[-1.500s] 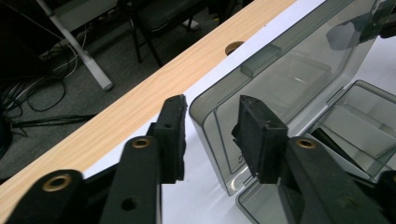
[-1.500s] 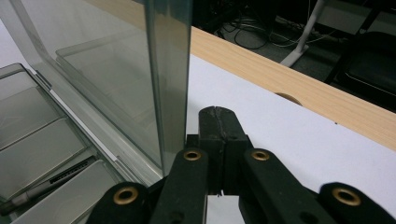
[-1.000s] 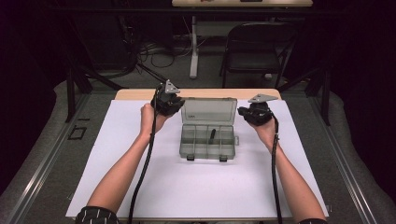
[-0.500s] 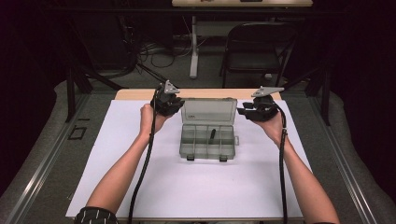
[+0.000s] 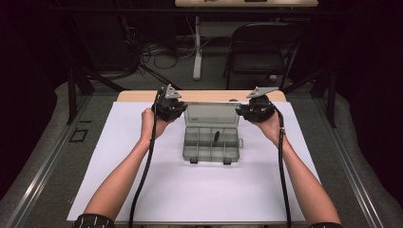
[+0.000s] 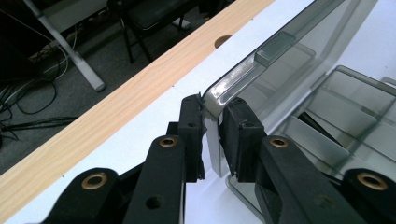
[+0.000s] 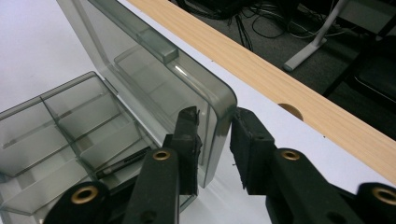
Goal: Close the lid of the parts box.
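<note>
A clear grey compartment box [image 5: 204,149] lies open at the middle of the white mat, its lid [image 5: 211,115] standing up at the back. A small black part [image 5: 216,136] rests in one compartment. My left gripper [image 5: 183,110] is shut on the lid's left corner [image 6: 212,100], both pads tight against the rim. My right gripper [image 5: 240,111] straddles the lid's right corner [image 7: 219,100]. Its jaws have just been closing, and a thin gap still shows between the outer pad [image 7: 245,140] and the rim.
The white mat [image 5: 142,190] covers most of the wooden table [image 5: 142,96], whose far edge has a round hole [image 7: 292,111]. Beyond the table are a folding chair [image 5: 261,47], floor cables and a desk leg. Both forearms reach in from the near edge.
The right gripper has risen a little at the lid's right corner. The left gripper and the box have stayed where they were.
</note>
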Available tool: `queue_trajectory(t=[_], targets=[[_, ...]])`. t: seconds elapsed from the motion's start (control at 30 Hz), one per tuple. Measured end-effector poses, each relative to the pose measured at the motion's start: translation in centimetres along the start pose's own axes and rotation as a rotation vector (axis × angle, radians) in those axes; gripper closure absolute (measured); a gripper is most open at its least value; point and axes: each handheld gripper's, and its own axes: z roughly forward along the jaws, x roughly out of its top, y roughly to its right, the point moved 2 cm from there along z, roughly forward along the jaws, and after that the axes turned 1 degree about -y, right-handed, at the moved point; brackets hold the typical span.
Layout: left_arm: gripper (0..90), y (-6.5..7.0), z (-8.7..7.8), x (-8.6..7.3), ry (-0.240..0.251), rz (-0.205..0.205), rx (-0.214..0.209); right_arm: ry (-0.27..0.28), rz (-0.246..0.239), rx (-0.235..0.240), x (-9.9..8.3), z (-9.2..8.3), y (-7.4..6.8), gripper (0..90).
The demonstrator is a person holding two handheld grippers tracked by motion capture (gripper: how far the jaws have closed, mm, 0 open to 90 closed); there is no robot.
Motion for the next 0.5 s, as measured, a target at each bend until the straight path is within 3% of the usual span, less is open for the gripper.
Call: queue_trajectory(t=[0.3,0.43,0.5], targets=[[73.4,0.6,-1.3,-0.3,0.011,0.019,-0.010,0.002,-0.041,-0.009,-0.1,-0.4,-0.7,74.6],[50.3,0.5,-2.2,-0.1,0.015,0.010,-0.024,0.011,-0.047,-0.011,-0.3,-0.6,-0.8,75.3],[43.3,0.4,-2.8,0.1,0.024,0.007,-0.034,0.013,-0.046,-0.010,-0.4,-0.6,-0.9,75.3]])
